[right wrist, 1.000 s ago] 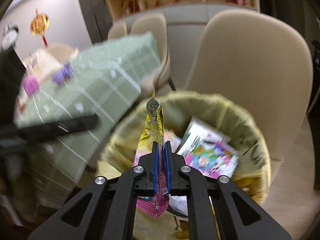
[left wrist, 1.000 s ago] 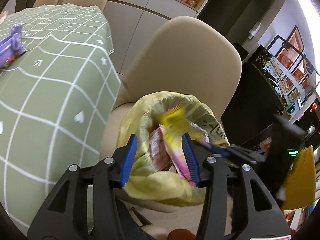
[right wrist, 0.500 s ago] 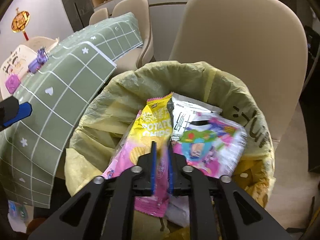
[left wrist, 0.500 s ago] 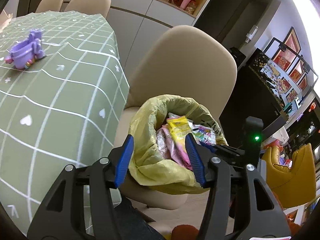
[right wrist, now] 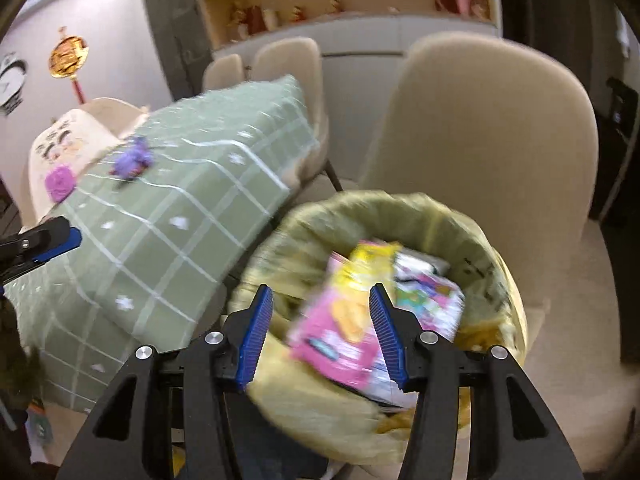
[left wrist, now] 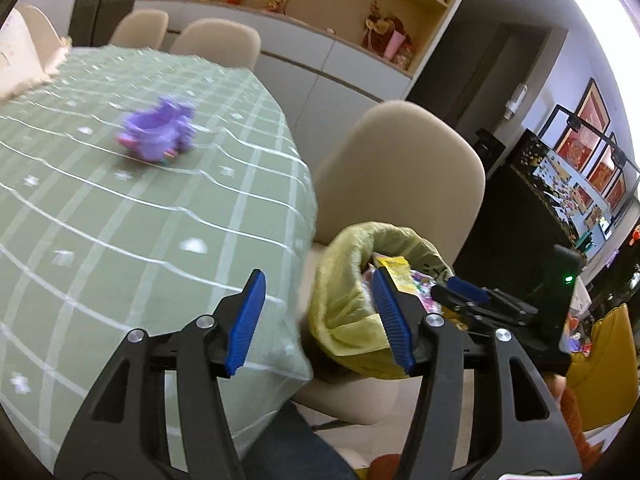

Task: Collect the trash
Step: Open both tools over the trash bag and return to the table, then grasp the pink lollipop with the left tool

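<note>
Best to lift the right gripper (right wrist: 320,334) straight up, clear of the bin (right wrist: 500,264), without snagging the liner. Jaws wide, empty. Pink packet (right wrist: 340,336) lying loose on top of the other wrappers inside the bin, on the chair (right wrist: 488,128). Poised just above the bin mouth, tilted down. Left gripper (left wrist: 320,320) also wide and empty, level, aimed between table (left wrist: 140,216) and bin.

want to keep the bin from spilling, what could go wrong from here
1. The chip packet lies high on the pile in the trash bag and could slide out if bumped.
2. The bin sits on a chair seat, so a nudge from the open right gripper might tip it.
3. The purple toy could be mistaken for trash.
</note>
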Tool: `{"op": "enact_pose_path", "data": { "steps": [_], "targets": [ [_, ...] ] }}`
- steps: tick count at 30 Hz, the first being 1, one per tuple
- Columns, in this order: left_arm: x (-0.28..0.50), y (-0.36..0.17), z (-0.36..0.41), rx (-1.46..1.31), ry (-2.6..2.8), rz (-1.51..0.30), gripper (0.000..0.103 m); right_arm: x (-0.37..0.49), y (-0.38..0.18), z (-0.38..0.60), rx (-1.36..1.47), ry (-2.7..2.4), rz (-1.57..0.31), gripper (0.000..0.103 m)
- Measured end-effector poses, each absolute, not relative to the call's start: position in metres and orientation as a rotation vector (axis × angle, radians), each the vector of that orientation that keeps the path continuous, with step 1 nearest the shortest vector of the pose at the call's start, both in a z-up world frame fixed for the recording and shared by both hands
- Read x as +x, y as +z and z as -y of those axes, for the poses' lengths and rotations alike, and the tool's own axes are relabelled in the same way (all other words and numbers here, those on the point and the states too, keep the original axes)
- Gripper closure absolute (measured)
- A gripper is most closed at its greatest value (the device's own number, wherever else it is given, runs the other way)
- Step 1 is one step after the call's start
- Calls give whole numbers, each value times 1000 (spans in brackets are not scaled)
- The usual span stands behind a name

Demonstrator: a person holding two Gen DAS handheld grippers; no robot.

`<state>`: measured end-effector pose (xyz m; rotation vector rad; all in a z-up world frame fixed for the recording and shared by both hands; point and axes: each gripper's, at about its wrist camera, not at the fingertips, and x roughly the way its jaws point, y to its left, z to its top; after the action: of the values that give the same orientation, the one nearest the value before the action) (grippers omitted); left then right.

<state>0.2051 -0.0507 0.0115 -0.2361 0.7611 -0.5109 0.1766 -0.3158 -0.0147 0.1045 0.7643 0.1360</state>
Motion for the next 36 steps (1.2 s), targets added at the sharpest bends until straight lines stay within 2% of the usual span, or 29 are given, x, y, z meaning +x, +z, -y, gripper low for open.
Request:
{"op": "enact_pose_path", "data": {
  "steps": [7,8,9,12,17,26,29,33,34,35,36],
  "targets": [
    [182,36,-53,-251,-352,-642,48,173,30,242,42,291,-667,55],
    [178,39,-71,-264,-323,-628,47,176,36,227,43,321,-664,55],
    [176,40,-86,-272,-300,-618,41,177,39,217,43,337,-659,55],
    [166,42,-148,-298,-177,-589,40,180,47,179,7,370,-636,55],
    [152,39,-234,-323,-9,-579,40,189,37,110,-107,412,-647,55],
    [185,11,-309,-304,77,-695,40,186,22,22,-321,430,-635,55],
    [208,3,-312,-262,57,-770,46,193,17,12,-323,433,-677,55],
    [234,-4,-299,-184,50,-852,48,207,16,5,-279,436,-727,55],
    [238,-5,-295,-159,61,-859,52,209,17,3,-269,440,-729,55],
    [241,-6,-293,-137,71,-866,67,212,19,0,-250,453,-734,55],
    [244,-9,-291,-122,74,-878,66,214,21,-2,-239,464,-735,55]
  ]
}}
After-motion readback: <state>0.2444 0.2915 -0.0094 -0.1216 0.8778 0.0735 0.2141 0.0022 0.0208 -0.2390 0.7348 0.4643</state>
